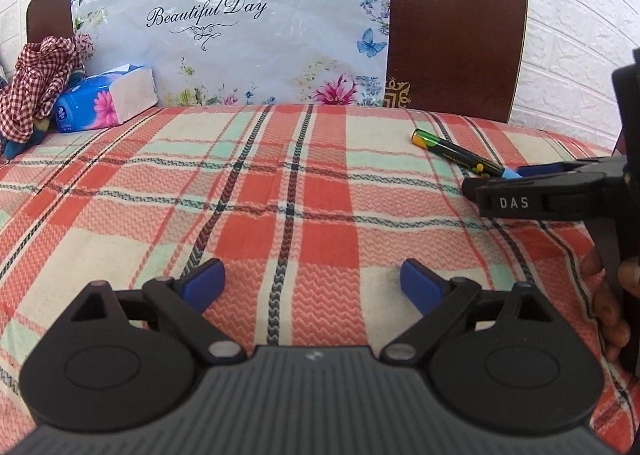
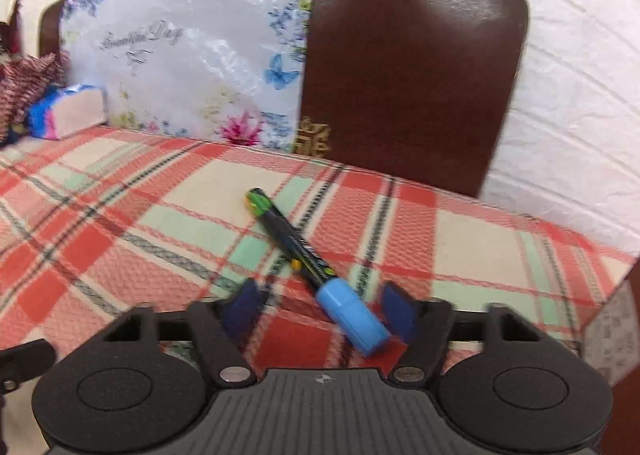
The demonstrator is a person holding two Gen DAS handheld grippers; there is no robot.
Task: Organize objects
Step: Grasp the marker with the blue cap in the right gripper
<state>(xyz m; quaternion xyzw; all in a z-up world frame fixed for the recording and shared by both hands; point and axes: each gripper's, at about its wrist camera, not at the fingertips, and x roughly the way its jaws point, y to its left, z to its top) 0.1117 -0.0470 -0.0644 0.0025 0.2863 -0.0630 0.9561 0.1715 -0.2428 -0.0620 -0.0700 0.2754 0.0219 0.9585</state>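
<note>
We see a bed covered with a plaid blanket [image 1: 304, 183] in red, cream and mint checks, and a dark brown headboard [image 1: 456, 35] at its far edge against a white brick-patterned wall. A floral plastic sheet [image 1: 232, 27] printed with "Beautiful Day" leans over the left part of the headboard. In the far left corner of the bed lies a blue tissue pack [image 1: 108, 99], touching a bundle of red checked cloth [image 1: 36, 87] at its left. The marker [image 2: 316, 267], black-bodied with a light blue cap and a green and yellow far end, lies flat on the blanket near the bed's right edge, slanted, cap end toward us. The right gripper [image 2: 320, 311] is low over it, its jaws part-way apart with the blue cap between them; the cap sits close against the right pad, but motion blur keeps us from telling whether the pads press on it. In the left wrist view that gripper comes in from the right, marked "DAS", with a hand [image 1: 612, 307] on its handle. The left gripper [image 1: 312, 283] hovers over bare blanket near the middle of the bed, its jaws released wide and nothing between them.
</note>
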